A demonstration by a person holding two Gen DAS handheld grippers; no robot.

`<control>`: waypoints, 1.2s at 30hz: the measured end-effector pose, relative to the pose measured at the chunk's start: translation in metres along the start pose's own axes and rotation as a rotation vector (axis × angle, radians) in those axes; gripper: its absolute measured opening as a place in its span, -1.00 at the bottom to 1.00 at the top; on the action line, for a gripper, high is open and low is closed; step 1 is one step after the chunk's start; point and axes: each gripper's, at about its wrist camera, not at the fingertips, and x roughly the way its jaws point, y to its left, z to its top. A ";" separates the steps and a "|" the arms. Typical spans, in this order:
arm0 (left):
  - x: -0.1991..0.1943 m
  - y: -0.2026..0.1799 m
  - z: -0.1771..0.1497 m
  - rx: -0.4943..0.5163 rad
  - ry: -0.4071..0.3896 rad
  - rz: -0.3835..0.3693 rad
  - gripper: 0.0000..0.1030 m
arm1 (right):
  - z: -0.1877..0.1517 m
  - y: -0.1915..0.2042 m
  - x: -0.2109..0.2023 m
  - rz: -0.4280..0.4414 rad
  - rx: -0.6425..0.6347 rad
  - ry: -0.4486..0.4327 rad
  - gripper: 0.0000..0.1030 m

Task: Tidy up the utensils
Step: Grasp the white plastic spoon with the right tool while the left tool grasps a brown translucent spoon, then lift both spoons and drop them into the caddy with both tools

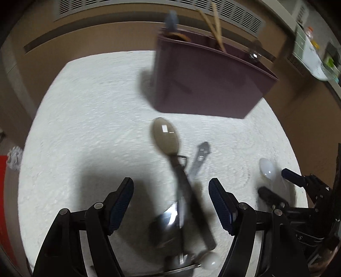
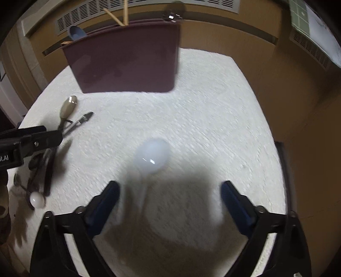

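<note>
Both grippers — left gripper (image 1: 170, 204), right gripper (image 2: 170, 204) — gape, holding nothing. Crossed utensils (image 1: 181, 202) may drag together; the white spoon (image 2: 151, 156) — off-centre — could skid away.

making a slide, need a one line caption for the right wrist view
Open right gripper above a white spoon on the white towel, maroon utensil holder behind.

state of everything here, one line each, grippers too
left gripper: open, over the utensil pile
right gripper: open, astride the white spoon's handle
white spoon: flat on the towel, not gripped
beige spoon: lying in the pile
purple caddy: upright, holding chopsticks and a blue spoon
</note>
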 end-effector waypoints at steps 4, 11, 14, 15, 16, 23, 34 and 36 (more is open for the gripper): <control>-0.006 0.022 0.004 -0.052 0.005 0.056 0.40 | 0.015 0.020 0.002 0.036 -0.059 0.006 -0.39; 0.005 0.005 0.017 -0.025 -0.002 0.115 0.37 | 0.014 0.009 -0.015 -0.002 -0.062 -0.077 -0.40; 0.010 -0.009 0.020 0.009 -0.009 0.141 0.35 | 0.011 -0.003 -0.019 -0.003 -0.035 -0.097 -0.40; 0.010 -0.013 0.021 0.019 -0.013 0.149 0.34 | 0.009 -0.007 -0.020 -0.004 -0.025 -0.107 -0.40; 0.011 -0.017 0.022 0.031 -0.019 0.160 0.30 | 0.007 -0.011 -0.021 -0.005 -0.017 -0.113 -0.40; 0.016 -0.020 0.028 0.037 -0.027 0.198 -0.03 | 0.001 -0.022 -0.013 0.020 0.027 -0.122 -0.40; 0.053 -0.025 0.055 0.031 0.010 0.224 -0.06 | -0.003 -0.020 -0.010 0.024 0.011 -0.123 -0.40; 0.053 -0.027 0.054 0.051 0.001 0.212 -0.18 | -0.003 -0.020 -0.010 0.026 0.014 -0.121 -0.40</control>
